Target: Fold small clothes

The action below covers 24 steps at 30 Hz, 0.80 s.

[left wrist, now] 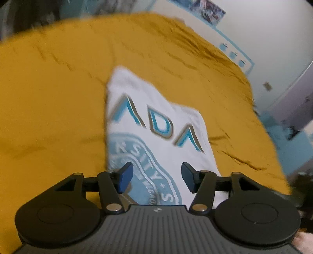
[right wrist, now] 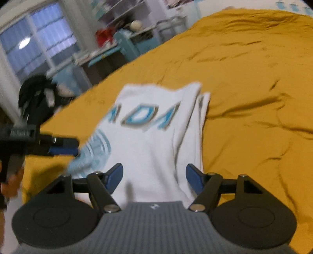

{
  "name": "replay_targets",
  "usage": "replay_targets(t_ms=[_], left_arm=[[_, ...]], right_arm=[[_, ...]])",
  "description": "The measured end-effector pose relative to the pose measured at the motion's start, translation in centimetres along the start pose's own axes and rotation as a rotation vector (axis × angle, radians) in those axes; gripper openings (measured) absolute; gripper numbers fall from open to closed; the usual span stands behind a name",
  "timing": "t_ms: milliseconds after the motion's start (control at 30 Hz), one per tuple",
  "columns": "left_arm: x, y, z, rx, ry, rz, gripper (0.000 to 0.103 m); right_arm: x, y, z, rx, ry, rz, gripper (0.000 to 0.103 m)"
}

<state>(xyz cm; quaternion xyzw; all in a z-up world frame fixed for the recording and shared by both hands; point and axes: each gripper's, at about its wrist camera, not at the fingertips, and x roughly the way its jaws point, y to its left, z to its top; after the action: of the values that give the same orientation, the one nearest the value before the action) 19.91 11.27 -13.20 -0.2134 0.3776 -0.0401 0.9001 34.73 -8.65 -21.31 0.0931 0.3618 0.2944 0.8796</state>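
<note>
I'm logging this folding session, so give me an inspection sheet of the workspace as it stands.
Surface: mustard bedspread, wrinkled.
Job's things: white shirt with blue print, folded narrow, lying flat.
Clutter: nothing seen on the bed.
Grippers: left gripper open above the shirt's near end; right gripper open above the shirt, nothing between the jaws.
Cables: nothing seen.
Surroundings: window, shelves, dark bundle beside the bed, poster on the wall.

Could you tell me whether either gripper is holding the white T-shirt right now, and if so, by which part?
Nothing is held. The left gripper and right gripper both stand open over the T-shirt.
</note>
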Motion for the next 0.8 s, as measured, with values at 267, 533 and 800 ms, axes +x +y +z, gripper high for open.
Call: replay_targets(t_ms=[267, 533, 800], left_arm=[[-5.5, -7.0, -3.4, 0.190, -0.044, 0.374, 0.088], [-8.3, -9.7, -6.7, 0.158, -0.069, 0.495, 0.088], [-9.8, -10.5, -7.7, 0.133, -0.052, 0.519, 0.086]], right_arm=[[-5.5, 8.5, 1.0, -0.042, -0.059, -0.257, 0.082], [-8.7, 12.7, -1.2, -0.056, -0.041, -0.346, 0.082], [-10.5, 15.1, -3.2, -0.101, -0.041, -0.363, 0.082]])
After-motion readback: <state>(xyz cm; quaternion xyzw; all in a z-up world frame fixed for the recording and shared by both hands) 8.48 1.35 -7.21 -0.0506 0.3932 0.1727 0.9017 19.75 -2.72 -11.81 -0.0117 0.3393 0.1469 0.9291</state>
